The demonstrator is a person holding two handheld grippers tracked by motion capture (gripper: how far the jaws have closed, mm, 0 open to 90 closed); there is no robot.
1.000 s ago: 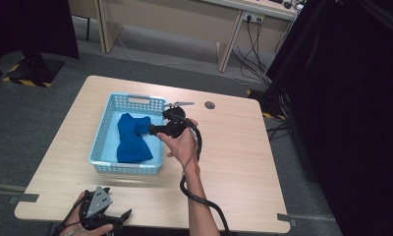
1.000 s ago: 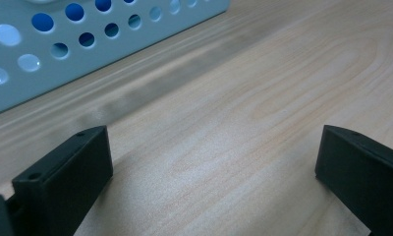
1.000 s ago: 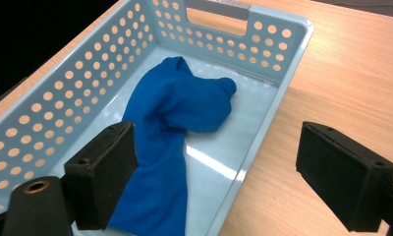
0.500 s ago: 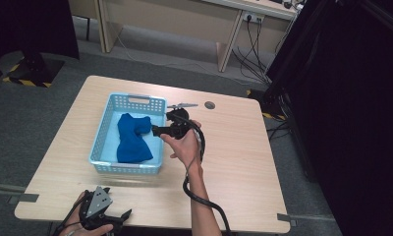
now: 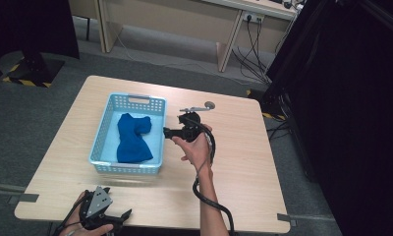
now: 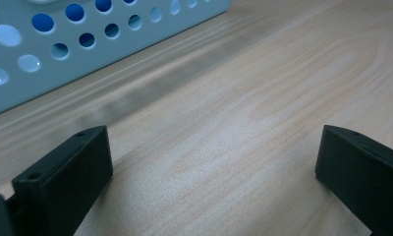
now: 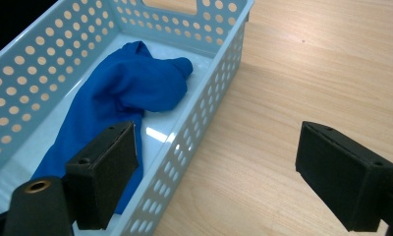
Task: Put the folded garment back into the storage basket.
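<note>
High view shows a wooden table with a light blue basket left of its middle. A blue cloth lies crumpled inside the basket, running from about 12 o'clock to 6 o'clock along the basket floor, touching no gripper.

At the basket's 3 o'clock, just beside its right wall, the right gripper is held above the table in the person's right hand, jaws pointing toward 9 o'clock. A black cable trails from it toward 6 o'clock along the forearm.

Right gripper view looks down over the basket wall; one jaw hangs over the basket floor near the cloth, the other over bare wood. The jaws stand wide apart with nothing between them.

At the table's near edge, around 7 o'clock from the basket, the left gripper sits low in the person's left hand, well apart from the cloth. Left gripper view shows its jaws spread wide over bare wood, holding nothing, with the basket's perforated side up at 11 o'clock.
</note>
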